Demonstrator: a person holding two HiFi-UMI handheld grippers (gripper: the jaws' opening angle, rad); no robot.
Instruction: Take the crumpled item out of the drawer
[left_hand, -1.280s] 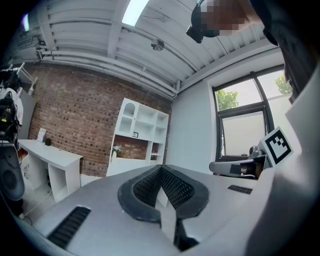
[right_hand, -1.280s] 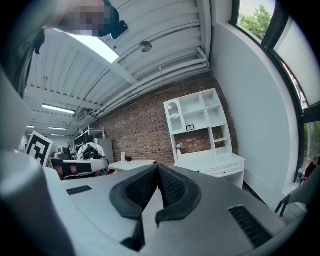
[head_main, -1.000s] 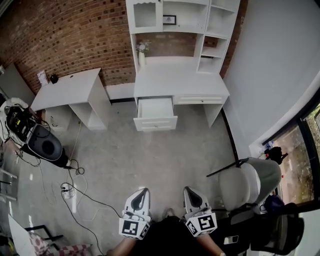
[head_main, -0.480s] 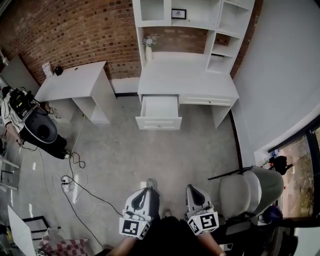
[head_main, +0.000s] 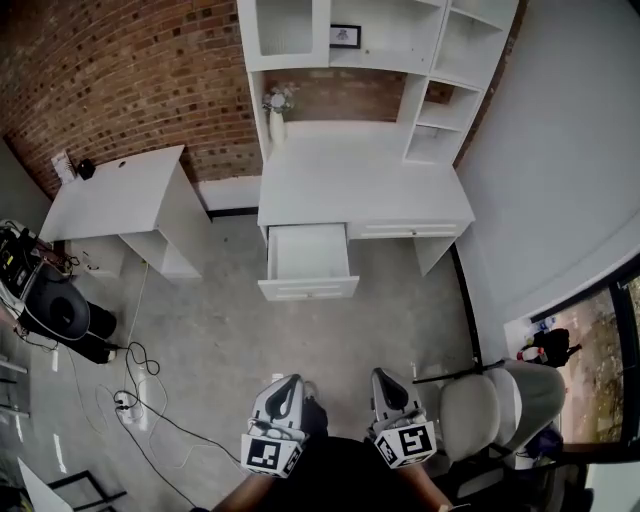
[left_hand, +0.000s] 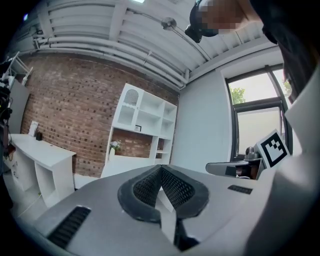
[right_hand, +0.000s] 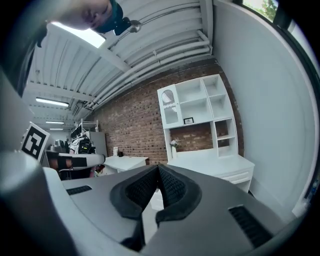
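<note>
The white desk (head_main: 360, 180) with a shelf unit stands against the brick wall, across the floor from me. Its left drawer (head_main: 305, 262) is pulled open; the inside looks plain white and I make out no crumpled item from here. My left gripper (head_main: 289, 382) and right gripper (head_main: 381, 379) are low in the head view, close to my body and far from the drawer. Both point at the desk, shut and with nothing held. The left gripper view has its pads (left_hand: 150, 187) closed tip to tip; the right gripper view has its pads (right_hand: 170, 186) closed as well.
A smaller white desk (head_main: 115, 190) stands to the left. A grey office chair (head_main: 500, 395) is close on my right. Cables (head_main: 135, 385) and a black device (head_main: 55, 312) lie on the floor at left. A vase (head_main: 275, 110) stands on the desktop.
The head view has shifted: the desk and open drawer now look larger and nearer. Both grippers stay shut at the bottom of the view.
</note>
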